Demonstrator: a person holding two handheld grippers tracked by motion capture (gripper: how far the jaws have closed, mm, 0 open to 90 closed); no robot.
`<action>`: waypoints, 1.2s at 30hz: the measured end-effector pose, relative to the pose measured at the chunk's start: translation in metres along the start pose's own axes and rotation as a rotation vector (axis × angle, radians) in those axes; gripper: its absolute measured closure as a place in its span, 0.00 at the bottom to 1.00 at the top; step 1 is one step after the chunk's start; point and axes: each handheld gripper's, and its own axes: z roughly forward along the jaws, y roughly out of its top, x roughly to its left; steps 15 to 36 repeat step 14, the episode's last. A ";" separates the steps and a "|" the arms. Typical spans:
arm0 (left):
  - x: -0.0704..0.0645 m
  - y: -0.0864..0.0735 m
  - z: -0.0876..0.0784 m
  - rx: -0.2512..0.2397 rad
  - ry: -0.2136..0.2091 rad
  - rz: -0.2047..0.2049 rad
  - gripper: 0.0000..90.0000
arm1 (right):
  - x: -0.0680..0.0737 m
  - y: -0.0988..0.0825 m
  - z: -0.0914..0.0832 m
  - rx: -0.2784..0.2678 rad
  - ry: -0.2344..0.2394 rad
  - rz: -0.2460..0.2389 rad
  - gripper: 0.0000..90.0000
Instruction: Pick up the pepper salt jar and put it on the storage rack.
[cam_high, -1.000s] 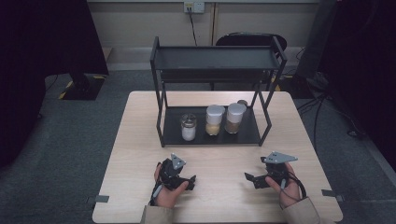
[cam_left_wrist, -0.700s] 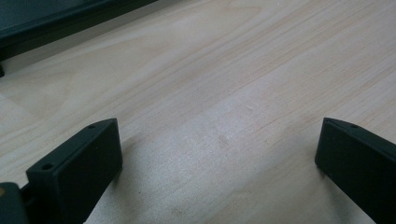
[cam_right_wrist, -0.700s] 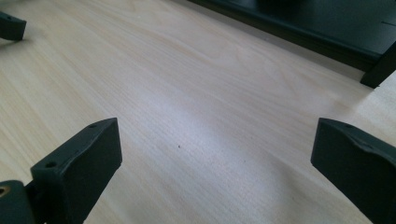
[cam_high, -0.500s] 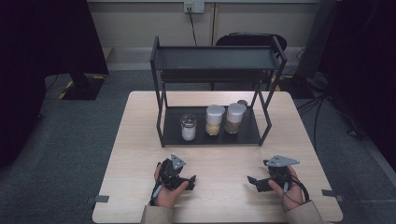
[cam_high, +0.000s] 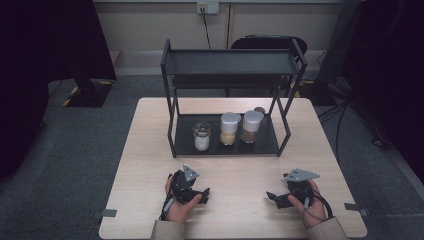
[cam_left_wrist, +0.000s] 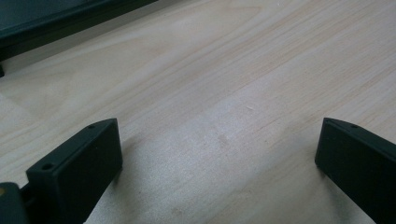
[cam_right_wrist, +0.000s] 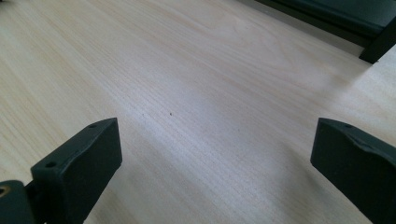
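In the high view, the left gripper (cam_high: 204, 192) lay low in the frame, left of centre, on the table (cam_high: 240, 175), held by a hand (cam_high: 181, 206) that came up from the bottom edge. The right gripper (cam_high: 271, 197) lay at the lower right, in the other hand (cam_high: 309, 205), its jaws pointing toward the frame's middle. The two grippers were well apart.

Both were released, with nothing between the jaws. In the left gripper view the jaws stood wide apart at the lower corners, over bare wood, and the rack's (cam_left_wrist: 56, 21) dark edge crossed the upper left. In the right gripper view the jaws stood just as wide over bare wood, with the rack at the upper right.

The rack (cam_high: 172, 125) stood at the middle of the high view, toward the far side of the table. On its lower shelf three jars stood upright in a row: a small jar (cam_high: 201, 136) with white contents at the left, a tan jar (cam_high: 230, 128) in the middle and a brown jar (cam_high: 251, 126) at the right, the last two just beside each other. All three were well apart from both grippers.
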 end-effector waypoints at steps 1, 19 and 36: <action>0.000 0.000 0.000 0.000 0.000 0.000 0.00 | 0.000 0.000 0.000 0.003 0.000 -0.004 0.01; 0.000 0.000 0.000 0.000 0.000 0.001 0.00 | 0.001 0.005 0.002 0.052 -0.001 -0.030 0.00; 0.000 0.000 0.000 0.000 0.000 0.001 0.00 | 0.001 0.005 0.002 0.052 -0.001 -0.030 0.00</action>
